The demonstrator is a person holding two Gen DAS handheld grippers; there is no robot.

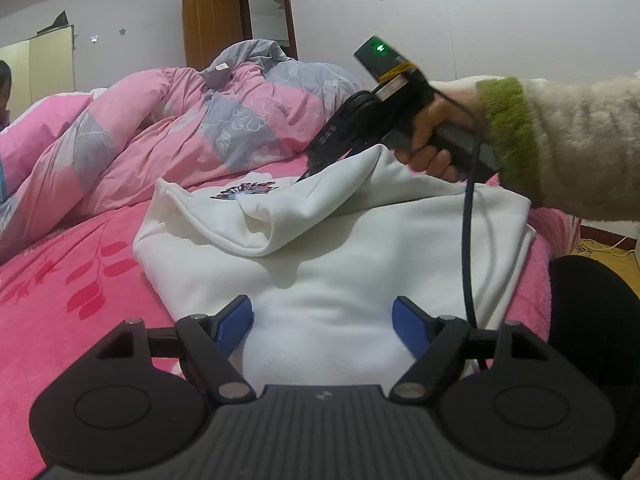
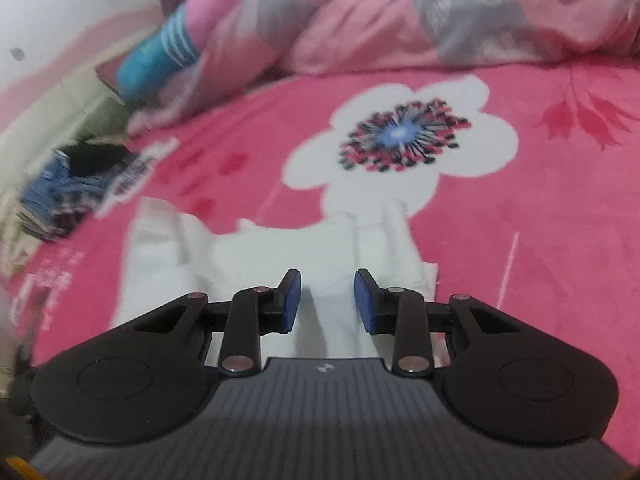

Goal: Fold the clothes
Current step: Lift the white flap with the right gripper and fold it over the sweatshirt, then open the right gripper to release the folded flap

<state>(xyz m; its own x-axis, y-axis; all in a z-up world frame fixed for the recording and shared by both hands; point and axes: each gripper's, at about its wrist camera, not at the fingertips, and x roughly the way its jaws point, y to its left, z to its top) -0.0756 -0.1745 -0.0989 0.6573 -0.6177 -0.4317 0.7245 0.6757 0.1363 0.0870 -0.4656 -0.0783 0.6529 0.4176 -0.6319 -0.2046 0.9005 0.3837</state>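
Note:
A white sweatshirt (image 1: 340,248) lies spread on the pink bed sheet (image 1: 72,280). My left gripper (image 1: 322,324) hovers open over its near edge, blue pads wide apart with nothing between them. A hand in a cream sleeve with a green cuff holds my right gripper (image 1: 308,172) over the far part of the garment, where a fold of white cloth rises to it. In the right wrist view, the right gripper (image 2: 327,300) has its pads drawn close, and white cloth (image 2: 280,248) fills the gap and runs forward. That view is motion blurred.
A pink and grey quilt (image 1: 180,128) is heaped at the back of the bed. Blue plaid clothes (image 2: 60,200) and a blue striped item (image 2: 160,56) lie by the wall side. A person's head (image 1: 5,84) shows at the far left. A brown door (image 1: 212,28) stands behind.

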